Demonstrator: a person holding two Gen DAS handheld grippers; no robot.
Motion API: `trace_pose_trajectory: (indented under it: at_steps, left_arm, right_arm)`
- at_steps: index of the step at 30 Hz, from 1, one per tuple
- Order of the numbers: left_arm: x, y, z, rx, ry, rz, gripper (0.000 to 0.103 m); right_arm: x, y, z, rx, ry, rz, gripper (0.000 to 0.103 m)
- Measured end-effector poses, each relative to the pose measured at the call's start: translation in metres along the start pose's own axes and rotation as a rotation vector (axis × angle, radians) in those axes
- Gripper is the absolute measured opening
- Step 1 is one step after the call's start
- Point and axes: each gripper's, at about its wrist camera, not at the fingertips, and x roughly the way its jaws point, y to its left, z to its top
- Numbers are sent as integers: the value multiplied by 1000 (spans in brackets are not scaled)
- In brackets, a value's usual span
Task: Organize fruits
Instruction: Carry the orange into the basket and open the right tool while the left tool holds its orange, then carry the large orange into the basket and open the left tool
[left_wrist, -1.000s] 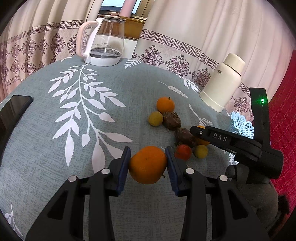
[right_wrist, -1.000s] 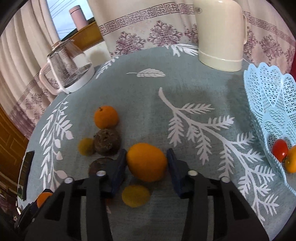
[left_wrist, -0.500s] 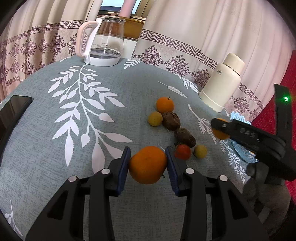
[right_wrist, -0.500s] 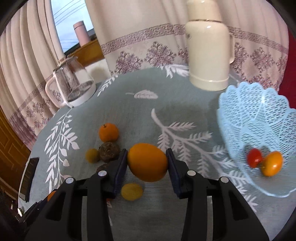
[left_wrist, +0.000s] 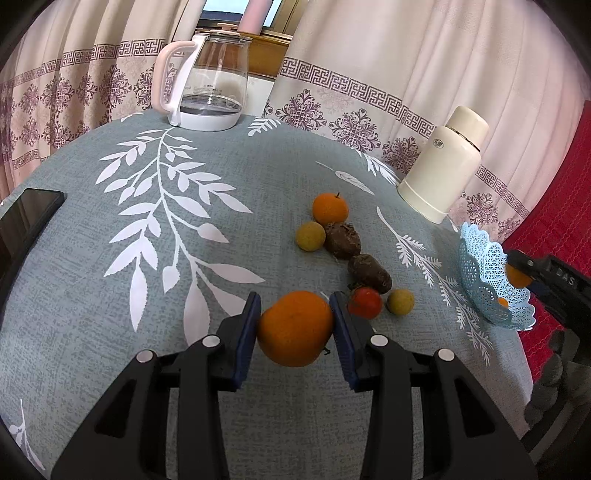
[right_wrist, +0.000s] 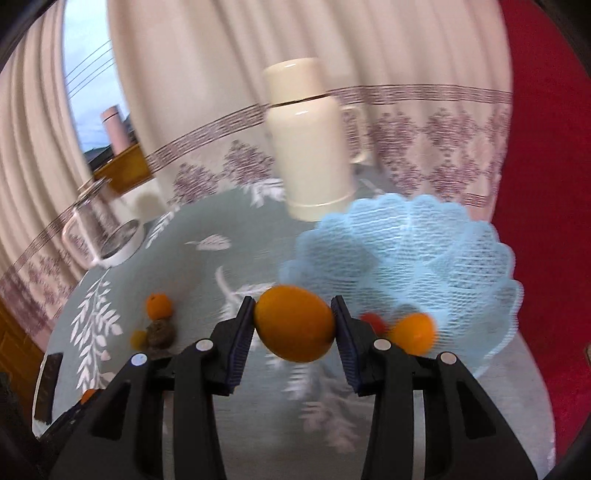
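Observation:
My left gripper (left_wrist: 294, 334) is shut on a large orange (left_wrist: 295, 332), held just above the grey-green leaf-print tablecloth (left_wrist: 147, 258). Beyond it lie a red tomato (left_wrist: 365, 302), two small yellow fruits (left_wrist: 400, 301), two dark brown fruits (left_wrist: 369, 273) and a small orange (left_wrist: 330, 209). My right gripper (right_wrist: 294, 328) is shut on an oval orange fruit (right_wrist: 294, 328) and hangs at the near rim of the light blue lattice basket (right_wrist: 424, 240), which holds a red fruit (right_wrist: 373, 321) and an orange one (right_wrist: 415, 332). In the left wrist view that gripper shows at the far right, beside the basket (left_wrist: 480, 280).
A cream thermos (left_wrist: 443, 173) stands behind the basket. A glass kettle with a pink handle (left_wrist: 207, 81) sits at the table's far edge. A dark phone (left_wrist: 26, 218) lies at the left edge. Curtains hang behind; a red surface (right_wrist: 546, 184) lies right of the table.
My right gripper has carried its orange fruit up and to the right, from over the loose fruits to the basket's rim. The left gripper and its orange have stayed put.

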Motion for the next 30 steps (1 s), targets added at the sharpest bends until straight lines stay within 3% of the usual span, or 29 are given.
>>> trace_pose_trajectory:
  at_steps: [12, 21, 30]
  left_arm:
    - [1, 0, 0, 0, 2, 2, 40]
    - [1, 1, 0, 0, 4, 14, 40]
    - [2, 1, 1, 1, 11, 16, 40]
  right_arm:
    - [-10, -71, -5, 98, -9, -140, 43]
    - [-2, -81, -11, 133, 9, -142, 43]
    - [-24, -92, -21, 171, -66, -171, 47]
